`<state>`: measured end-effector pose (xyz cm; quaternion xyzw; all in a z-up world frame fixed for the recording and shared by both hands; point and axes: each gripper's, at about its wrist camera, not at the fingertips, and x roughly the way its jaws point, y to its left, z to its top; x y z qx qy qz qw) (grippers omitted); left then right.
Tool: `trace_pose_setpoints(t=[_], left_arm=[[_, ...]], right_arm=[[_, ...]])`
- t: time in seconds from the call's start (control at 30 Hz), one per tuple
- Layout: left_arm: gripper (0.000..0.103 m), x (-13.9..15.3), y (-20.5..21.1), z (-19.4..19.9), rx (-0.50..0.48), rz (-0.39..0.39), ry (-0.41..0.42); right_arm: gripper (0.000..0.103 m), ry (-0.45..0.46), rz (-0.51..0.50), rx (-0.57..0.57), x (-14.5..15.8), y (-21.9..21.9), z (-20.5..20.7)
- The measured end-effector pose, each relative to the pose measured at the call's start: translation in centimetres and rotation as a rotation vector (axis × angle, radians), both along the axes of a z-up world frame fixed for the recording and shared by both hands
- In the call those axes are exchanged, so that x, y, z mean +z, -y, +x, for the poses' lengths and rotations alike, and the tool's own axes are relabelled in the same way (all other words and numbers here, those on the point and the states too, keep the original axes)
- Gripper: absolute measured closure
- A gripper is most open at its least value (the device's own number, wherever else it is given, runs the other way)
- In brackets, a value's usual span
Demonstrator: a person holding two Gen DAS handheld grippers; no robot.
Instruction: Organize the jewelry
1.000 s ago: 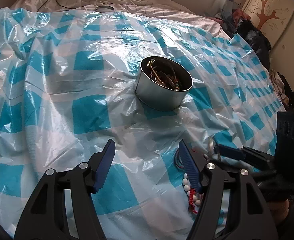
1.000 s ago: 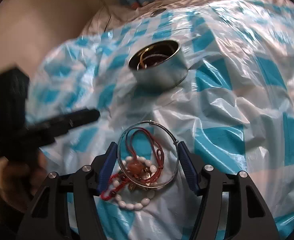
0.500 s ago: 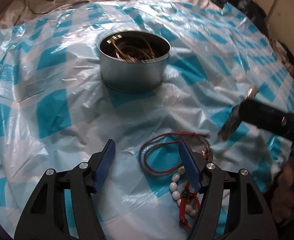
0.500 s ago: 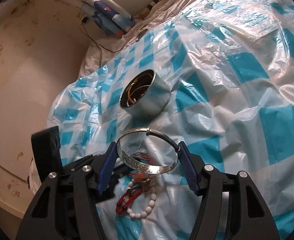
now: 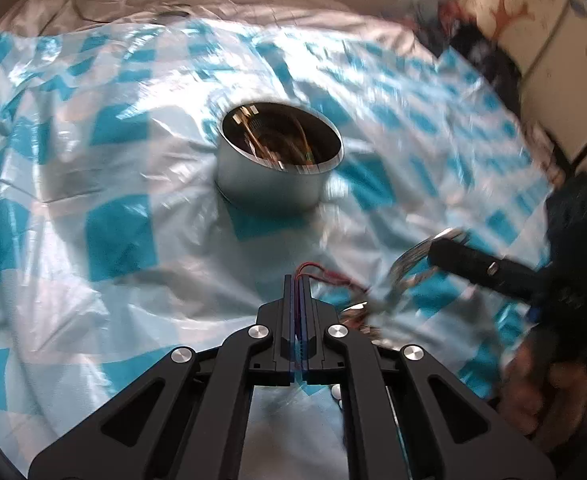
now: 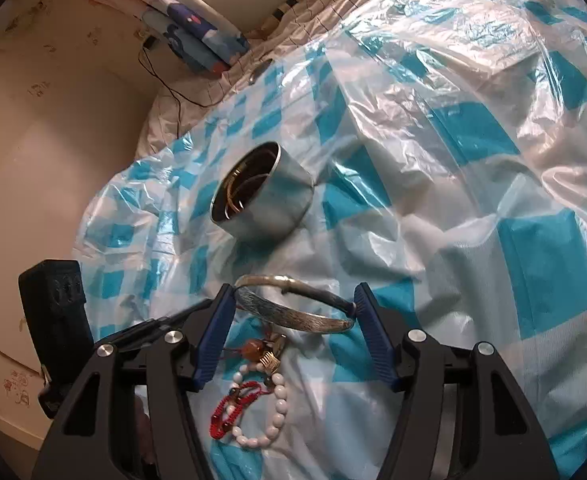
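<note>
**A:** Starting at the left, what does each claw hold?

**B:** The left gripper [image 5: 296, 280] has its jaws pressed together on a thin red cord [image 5: 325, 275], which trails right toward a small heap of jewelry. The right gripper [image 6: 293, 308] pinches a silver bangle [image 6: 293, 307] across its width, one blue pad at each side, lifted clear of the blue-and-white checked plastic sheet [image 6: 473, 128].

**B:** Where do the pieces go?

**A:** Probably into the round metal tin [image 5: 279, 160], which stands upright on the sheet beyond both claws. It already holds several gold-toned bangles and chains, so the sorting seems partly done.

**A:** What remains?

**B:** Besides the two gripped pieces, a white bead bracelet [image 6: 267, 412], a red braided bracelet [image 6: 233, 406] and an amber bead [image 6: 252, 348] with a gold charm lie just below the bangle.

**A:** Do the views differ?

**B:** Yes. The left wrist view looks into the tin but is blurred. Only the right wrist view shows the loose pile sharply.
</note>
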<state>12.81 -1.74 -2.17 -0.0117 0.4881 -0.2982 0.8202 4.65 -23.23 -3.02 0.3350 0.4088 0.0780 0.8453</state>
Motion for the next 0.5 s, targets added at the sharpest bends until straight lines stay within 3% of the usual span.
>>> trace_pose_setpoints(t=[0.2, 0.27, 0.4, 0.5], left_arm=[[0.101, -1.0, -2.1, 1.5, 0.092, 0.003, -0.052], [0.101, -1.7, -2.1, 1.7, 0.098, 0.018, -0.067], [0.101, -1.9, -1.9, 1.7, 0.099, 0.034, -0.063], [0.101, -1.9, -2.2, 1.7, 0.105, 0.042, -0.062]], right_arm=[[0.043, -0.045, -0.046, 0.001, -0.7, -0.6, 1.2], [0.032, -0.049, -0.080, -0.006, -0.6, -1.0, 1.5], [0.023, -0.025, -0.206, 0.012, 0.1, -2.6, 1.9], [0.022, -0.014, -0.343, 0.039, 0.4, -4.4, 3.1]])
